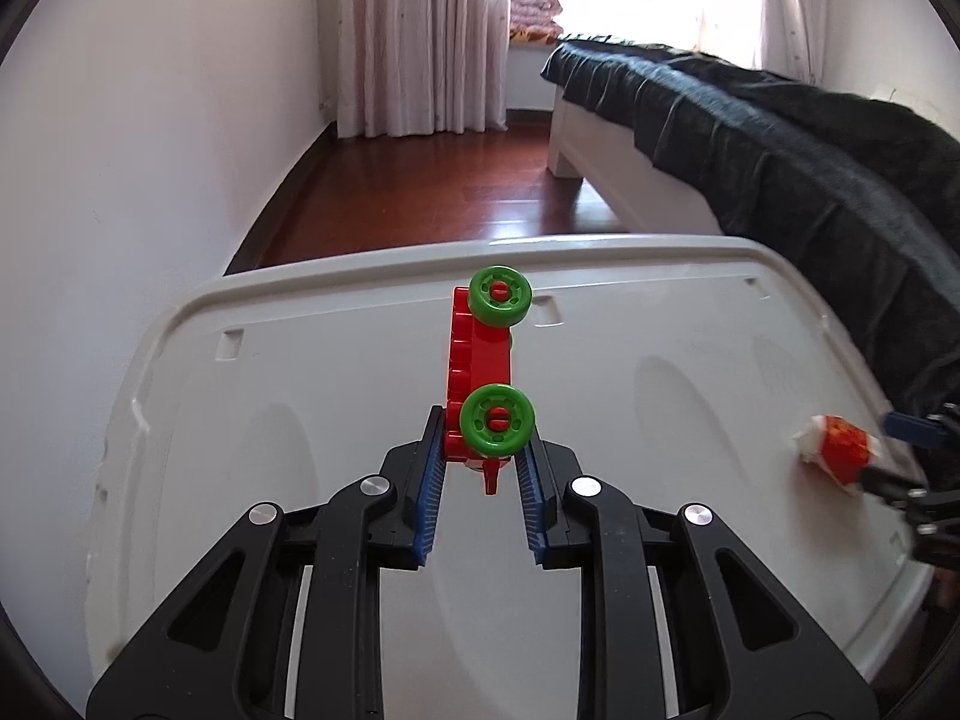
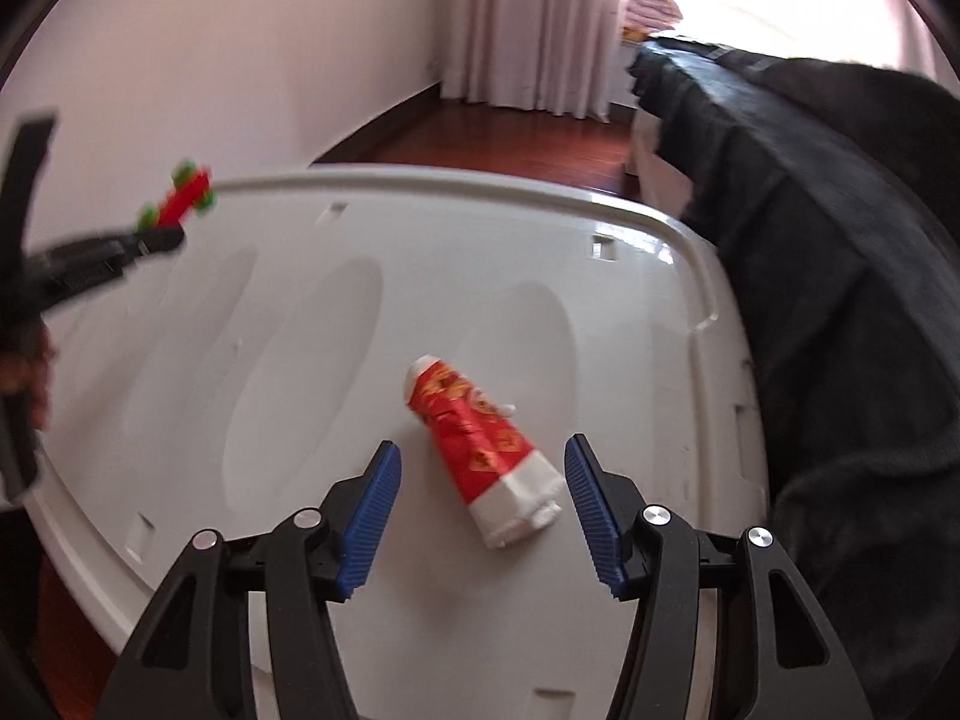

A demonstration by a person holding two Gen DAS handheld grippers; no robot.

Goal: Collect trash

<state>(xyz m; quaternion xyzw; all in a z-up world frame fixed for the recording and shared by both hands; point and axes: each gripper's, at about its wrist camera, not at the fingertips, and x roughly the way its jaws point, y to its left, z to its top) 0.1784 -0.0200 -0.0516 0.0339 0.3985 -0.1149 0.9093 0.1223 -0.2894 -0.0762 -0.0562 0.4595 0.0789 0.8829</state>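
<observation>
A red toy block car (image 1: 480,354) with green wheels sticks out forward from my left gripper (image 1: 485,429), which is shut on its near end over a white plastic lid (image 1: 660,420). In the right wrist view the toy (image 2: 183,195) and the left gripper (image 2: 171,240) appear blurred at the far left. A crumpled red and white wrapper (image 2: 468,420) lies on the lid (image 2: 300,330) between the blue pads of my right gripper (image 2: 483,450). That gripper is open, with a gap on both sides of the wrapper. The left wrist view shows the wrapper (image 1: 837,447) at the right edge.
A bed with a dark blanket (image 1: 780,138) runs along the lid's right side, close to its rim. A white wall (image 1: 150,150) stands on the left. Reddish wooden floor (image 1: 420,180) and curtains (image 1: 420,30) lie beyond. A hand (image 2: 24,372) holds the left gripper.
</observation>
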